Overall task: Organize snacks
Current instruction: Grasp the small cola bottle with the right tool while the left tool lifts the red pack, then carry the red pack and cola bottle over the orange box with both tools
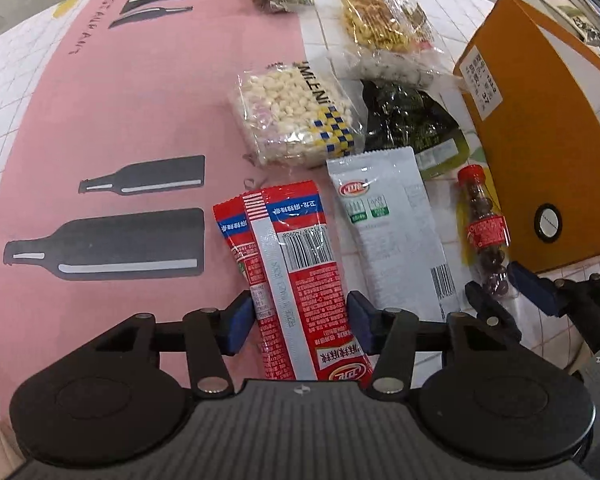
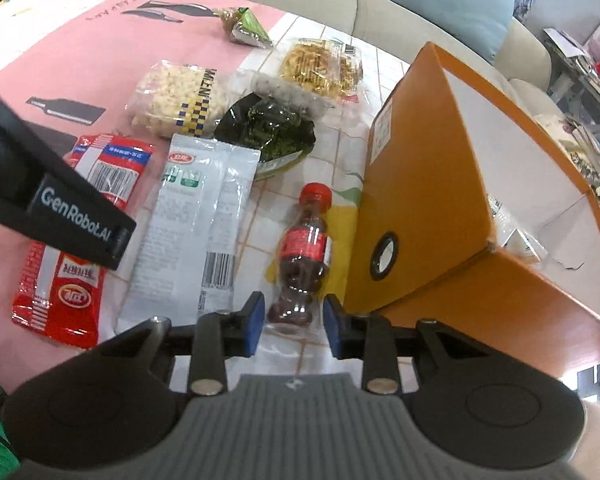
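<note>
Lay crowded at the white-tiled side of the surface (image 2: pixel 284 216), with open room over the pink bottle-print cloth (image 1: pixel 112 120) toward 9 o'clock; stood close at 3 o'clock, an open orange cardboard box (image 2: pixel 428 200). Reached forward low, left gripper (image 1: pixel 296 320), jaws open astride the red foil snack packet (image 1: pixel 300 276), neither pad clearly pressing it. Reached forward likewise, right gripper (image 2: pixel 292 318), jaws open around the base of the small red-capped bottle of dark candies (image 2: pixel 302 256), beside the silver-white sachet (image 2: pixel 196 224) at 9 o'clock.
</note>
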{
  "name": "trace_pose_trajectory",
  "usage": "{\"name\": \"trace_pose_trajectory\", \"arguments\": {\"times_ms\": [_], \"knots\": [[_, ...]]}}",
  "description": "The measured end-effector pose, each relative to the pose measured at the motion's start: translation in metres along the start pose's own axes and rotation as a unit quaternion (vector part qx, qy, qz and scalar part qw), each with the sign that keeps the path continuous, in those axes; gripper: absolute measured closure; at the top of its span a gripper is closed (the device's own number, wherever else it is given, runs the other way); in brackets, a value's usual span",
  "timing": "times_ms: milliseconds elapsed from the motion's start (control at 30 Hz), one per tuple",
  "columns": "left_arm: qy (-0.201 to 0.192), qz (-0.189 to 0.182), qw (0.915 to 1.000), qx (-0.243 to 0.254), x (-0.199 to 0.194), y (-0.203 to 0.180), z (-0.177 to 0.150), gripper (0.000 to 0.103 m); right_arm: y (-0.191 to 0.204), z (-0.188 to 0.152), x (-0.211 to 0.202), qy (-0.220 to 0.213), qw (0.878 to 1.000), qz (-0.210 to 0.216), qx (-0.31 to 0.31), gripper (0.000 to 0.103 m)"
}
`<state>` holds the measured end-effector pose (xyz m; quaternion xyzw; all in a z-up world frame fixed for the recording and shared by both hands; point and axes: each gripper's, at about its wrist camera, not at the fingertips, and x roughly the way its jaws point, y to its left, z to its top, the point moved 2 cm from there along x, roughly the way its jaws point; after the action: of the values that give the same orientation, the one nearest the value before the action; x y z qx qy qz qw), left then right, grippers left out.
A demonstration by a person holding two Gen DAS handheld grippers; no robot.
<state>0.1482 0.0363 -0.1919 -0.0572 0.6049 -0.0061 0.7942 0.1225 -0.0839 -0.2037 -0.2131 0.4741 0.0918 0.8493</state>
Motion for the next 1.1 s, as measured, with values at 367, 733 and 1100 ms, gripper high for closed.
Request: {"name": "trace_pose_trajectory", "arguments": {"times_ms": [367, 733, 1100], "knots": [[-0.035, 0.003, 0.9994, 0.005, -0.003, 0.002, -0.003, 0.057, -0.012, 0.001, 0.005, -0.004, 0.998, 0.034, 0.055, 0.076], [-0.068, -0.027, 0.997, -0.022, -0.044, 0.01, -0.003, 0.059, -0.026, 0.004, -0.02, -0.033, 0.991, 0.081, 0.104, 0.077], [-0.116, -0.059, 0.9905, -0.045, -0.094, 0.003, 0.002, 0.06, -0.045, 0.006, -0.063, -0.069, 0.979, 0.123, 0.146, 0.077]]}}
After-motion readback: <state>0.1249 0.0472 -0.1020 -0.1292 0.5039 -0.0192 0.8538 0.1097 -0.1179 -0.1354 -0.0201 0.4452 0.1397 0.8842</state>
